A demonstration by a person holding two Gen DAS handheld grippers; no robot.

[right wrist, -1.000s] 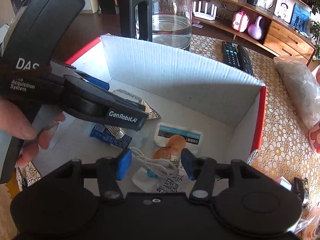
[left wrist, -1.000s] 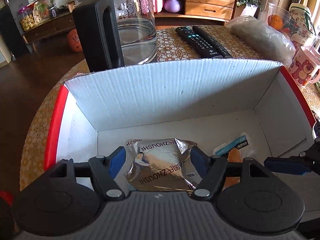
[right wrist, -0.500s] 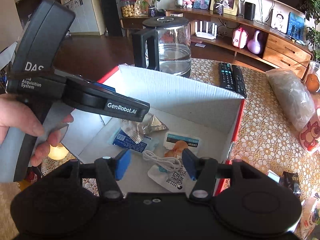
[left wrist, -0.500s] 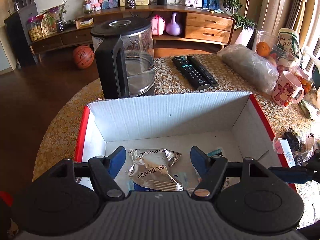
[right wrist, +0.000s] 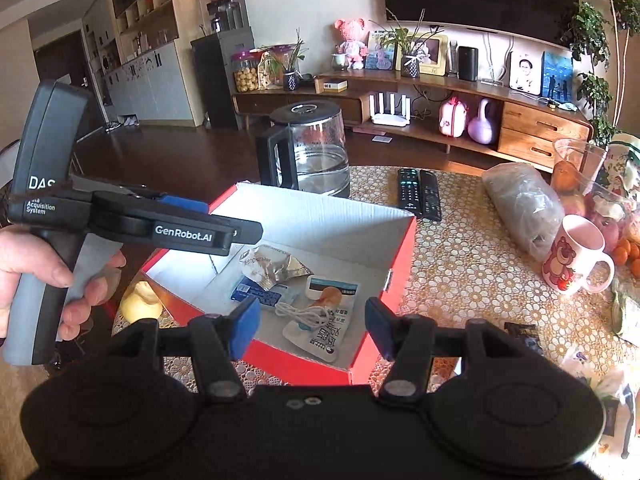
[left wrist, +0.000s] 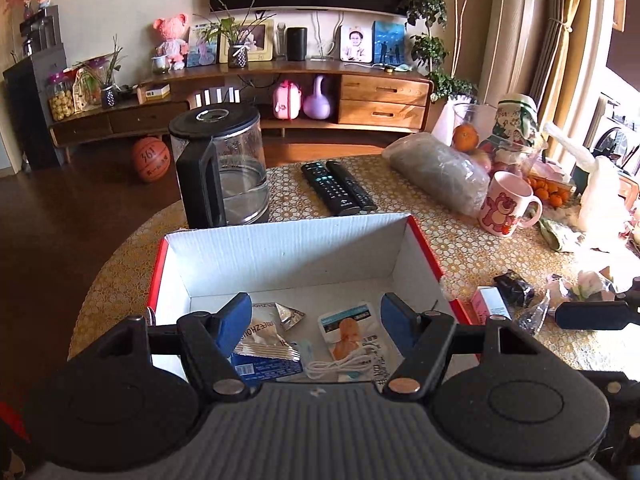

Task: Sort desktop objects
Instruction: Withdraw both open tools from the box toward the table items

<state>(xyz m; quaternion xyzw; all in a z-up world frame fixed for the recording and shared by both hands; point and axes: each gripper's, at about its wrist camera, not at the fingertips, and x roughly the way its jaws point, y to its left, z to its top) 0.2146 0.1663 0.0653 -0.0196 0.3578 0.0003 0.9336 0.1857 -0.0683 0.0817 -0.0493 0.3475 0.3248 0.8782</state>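
Note:
A cardboard box [left wrist: 280,252] with red outer sides and a white inside stands on the patterned table. A silver foil packet [left wrist: 266,330], a blue packet [left wrist: 264,368], a white pouch [left wrist: 348,326] with an orange picture and a coiled white cable [left wrist: 340,364] lie on its floor. My left gripper [left wrist: 315,312] hovers above the box's near side, open, with nothing between its fingers. My right gripper [right wrist: 312,316] hangs over the near right corner of the box [right wrist: 384,264], also open and empty. In the right wrist view a hand [right wrist: 28,268] holds the left gripper [right wrist: 228,220] over the box's left wall.
Behind the box stand a glass kettle [left wrist: 224,172] and two remotes [left wrist: 338,188]. A grey bag [left wrist: 436,172], a pink mug [left wrist: 506,210] and fruit crowd the right side. A small white box [left wrist: 490,300] and a black wrapper [left wrist: 514,288] lie right of the box.
Both grippers have risen and drawn back from inside the box, so the box looks smaller and more of the room shows. The things in the box have not moved.

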